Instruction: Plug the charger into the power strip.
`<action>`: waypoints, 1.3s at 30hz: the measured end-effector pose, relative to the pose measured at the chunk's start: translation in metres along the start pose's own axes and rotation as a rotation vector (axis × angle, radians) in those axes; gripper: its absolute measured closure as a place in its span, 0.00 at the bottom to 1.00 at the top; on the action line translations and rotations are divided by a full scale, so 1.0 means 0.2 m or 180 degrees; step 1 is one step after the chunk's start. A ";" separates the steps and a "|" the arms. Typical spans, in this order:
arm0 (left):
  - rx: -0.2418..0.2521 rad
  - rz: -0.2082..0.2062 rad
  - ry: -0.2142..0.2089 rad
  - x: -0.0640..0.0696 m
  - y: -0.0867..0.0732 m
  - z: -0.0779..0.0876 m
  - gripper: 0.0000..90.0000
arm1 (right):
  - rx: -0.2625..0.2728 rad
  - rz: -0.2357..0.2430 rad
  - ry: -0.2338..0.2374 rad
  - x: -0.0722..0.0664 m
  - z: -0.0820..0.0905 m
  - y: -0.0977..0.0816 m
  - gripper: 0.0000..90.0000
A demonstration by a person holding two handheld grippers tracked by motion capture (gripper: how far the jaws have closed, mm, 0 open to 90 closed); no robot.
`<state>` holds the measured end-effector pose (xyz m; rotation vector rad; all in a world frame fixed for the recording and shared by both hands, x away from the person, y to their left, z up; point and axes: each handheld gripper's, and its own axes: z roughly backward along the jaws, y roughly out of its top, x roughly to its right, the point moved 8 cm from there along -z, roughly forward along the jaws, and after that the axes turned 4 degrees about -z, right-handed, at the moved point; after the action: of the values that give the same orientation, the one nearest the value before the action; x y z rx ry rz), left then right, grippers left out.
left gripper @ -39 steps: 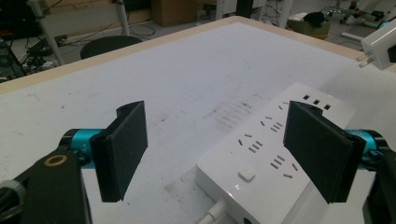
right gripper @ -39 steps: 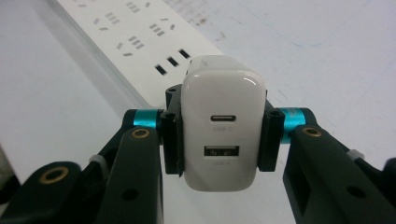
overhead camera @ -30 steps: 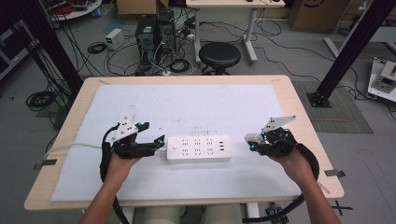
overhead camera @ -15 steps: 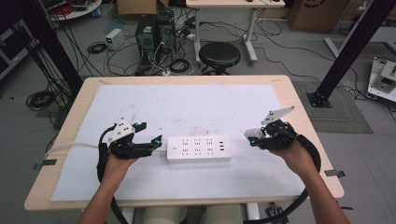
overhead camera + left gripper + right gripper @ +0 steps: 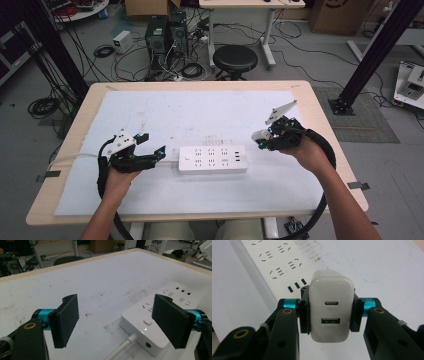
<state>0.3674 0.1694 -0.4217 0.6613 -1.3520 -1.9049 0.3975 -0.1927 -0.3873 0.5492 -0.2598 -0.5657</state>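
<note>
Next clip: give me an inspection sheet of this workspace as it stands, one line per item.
Surface: wooden table under a white mat with faint scuff marks.
Job's things: white power strip flat on the mat; white USB charger, two ports facing the camera.
Clutter: nothing seen on the mat.
Grippers: left tool open beside the strip's cord end; right tool shut on the charger, above the strip.
Cables: strip's white cord runs left.
Surroundings: black stool, computer towers, loose floor cables.
</note>
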 end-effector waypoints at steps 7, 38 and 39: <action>0.0011 0.0043 0.0019 -0.01 -0.02 0.01 0.24 | -0.0111 0.0284 0.0134 -0.05 -0.09 0.11 0.70; 0.0002 0.0094 -0.0028 -0.04 -0.07 0.02 0.24 | -0.0584 0.0786 0.0511 -0.17 -0.33 0.24 0.70; -0.0008 0.0103 -0.0031 -0.05 -0.07 0.03 0.24 | -0.0602 0.0806 0.0525 -0.18 -0.34 0.24 0.70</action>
<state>0.3659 0.1824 -0.4328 0.6260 -1.3582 -1.8862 0.4155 -0.1095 -0.4192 0.3699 -0.1149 -0.2934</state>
